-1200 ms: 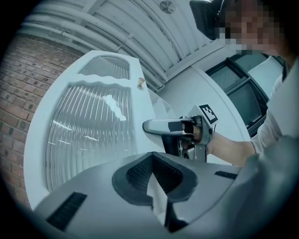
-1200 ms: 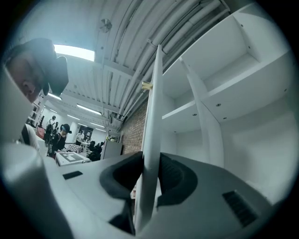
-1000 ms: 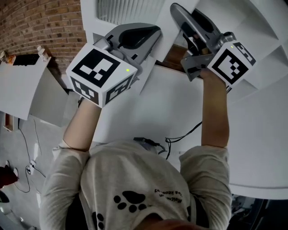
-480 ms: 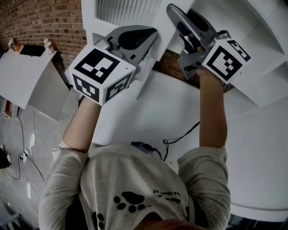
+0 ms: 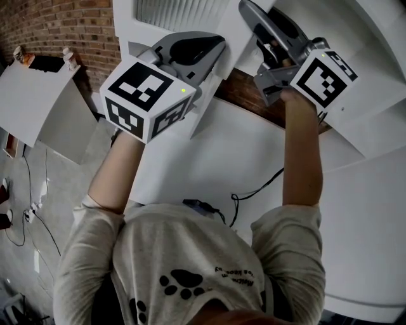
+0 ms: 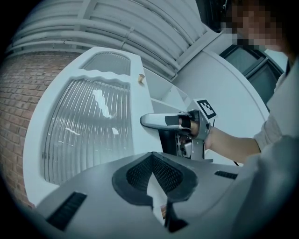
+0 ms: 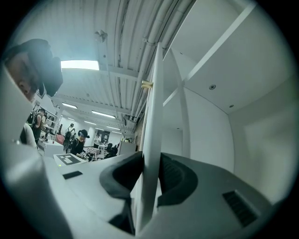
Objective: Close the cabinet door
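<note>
The white cabinet door [image 6: 88,126] has a ribbed glass panel and a small brass knob [image 6: 140,78] near its free edge. My left gripper [image 6: 152,161] is shut on a thin white edge of the door low down, which shows as a wedge between its dark pads. My right gripper [image 7: 148,163] is shut on the door's free edge [image 7: 152,140], below the knob [image 7: 147,84]. In the head view both grippers are raised side by side, the left gripper [image 5: 212,54] under the ribbed panel [image 5: 177,13] and the right gripper [image 5: 250,16] beside it.
The open cabinet's white interior and shelves [image 7: 210,116] lie right of the door edge. A white top [image 5: 209,159] with a black cable [image 5: 254,193] and a brown wooden strip [image 5: 247,95] sit below my hands. A brick wall [image 5: 57,32] and another white panel [image 5: 32,108] are at left.
Both grippers have shifted a little with the door held between their pads. More of the brown wooden strip now shows under the door.
</note>
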